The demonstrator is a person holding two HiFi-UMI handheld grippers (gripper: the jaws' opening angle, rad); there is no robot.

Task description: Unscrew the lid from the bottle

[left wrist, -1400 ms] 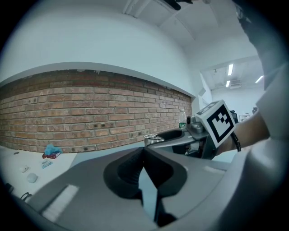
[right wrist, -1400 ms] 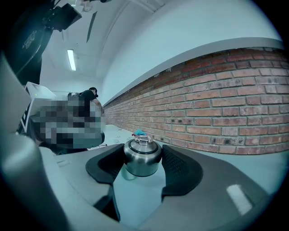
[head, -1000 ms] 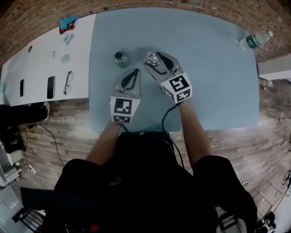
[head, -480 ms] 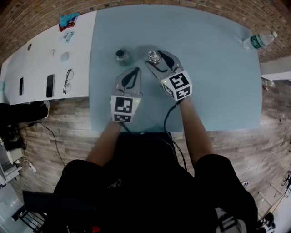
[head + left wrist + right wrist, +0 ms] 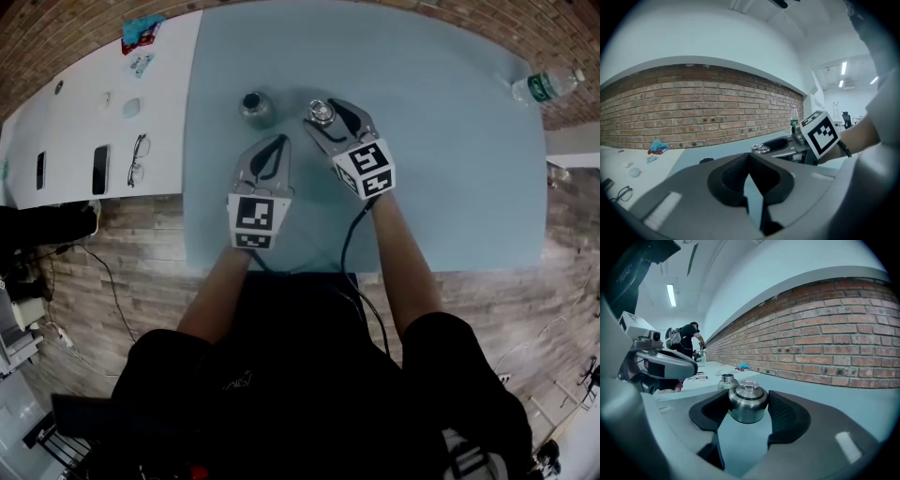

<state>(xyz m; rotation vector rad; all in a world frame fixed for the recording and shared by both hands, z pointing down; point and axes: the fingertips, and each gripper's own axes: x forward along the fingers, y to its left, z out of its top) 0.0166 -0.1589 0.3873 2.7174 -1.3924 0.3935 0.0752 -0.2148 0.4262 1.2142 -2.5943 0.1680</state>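
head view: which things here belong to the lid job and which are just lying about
Job: round steel lid in the right gripper's jaws; small steel bottle; left gripper, shut, empty.
Lying about: clear plastic water bottle; black-framed glasses; two dark phones; blue packet.

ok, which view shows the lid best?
Right gripper view: the lid sits close and centred, gripped between the jaws, loop handle clear. In the head view the lid is small, seen from above. The left gripper view catches only its top, far off.
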